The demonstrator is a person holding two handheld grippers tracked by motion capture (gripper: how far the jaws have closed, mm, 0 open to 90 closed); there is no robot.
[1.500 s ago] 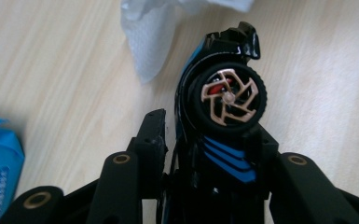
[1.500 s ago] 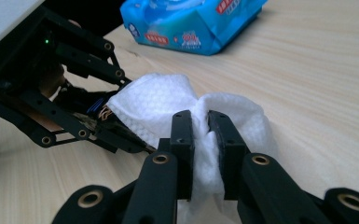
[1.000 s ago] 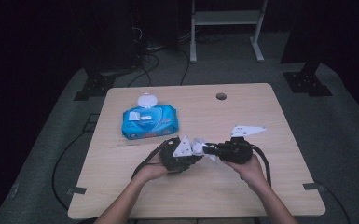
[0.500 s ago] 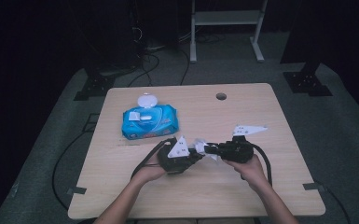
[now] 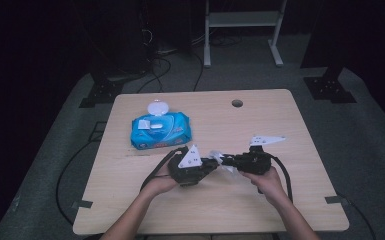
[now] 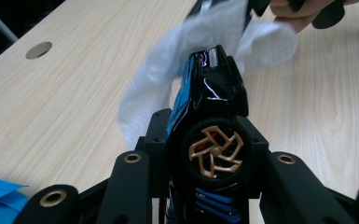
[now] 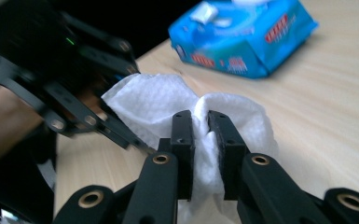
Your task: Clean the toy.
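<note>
While a black toy car (image 6: pixel 212 140) with a gold-spoked wheel was clamped between the jaws of the left gripper (image 5: pixel 192 167), a white wet wipe (image 7: pixel 205 116) was pinched in the closed jaws of the right gripper (image 5: pixel 247 161). Both tools were held just above the light wooden table (image 5: pixel 280 200), near its six o'clock edge, their tips facing each other at close range. Seen from the left gripper view, the car was gripped by its sides with its nose pointed away, and the wipe was draped against that nose and down the car's left flank. Seen from the right gripper view, the wipe was bunched between the two pads, its loose folds spread to either side and reaching the other gripper. A blue pack of wet wipes (image 5: pixel 160 130), its white flip lid (image 5: pixel 156 107) standing open, lay flat on the table at about eleven o'clock from the grippers, well apart from them. A round cable hole (image 5: pixel 237 103) was set in the tabletop near its twelve o'clock edge.
</note>
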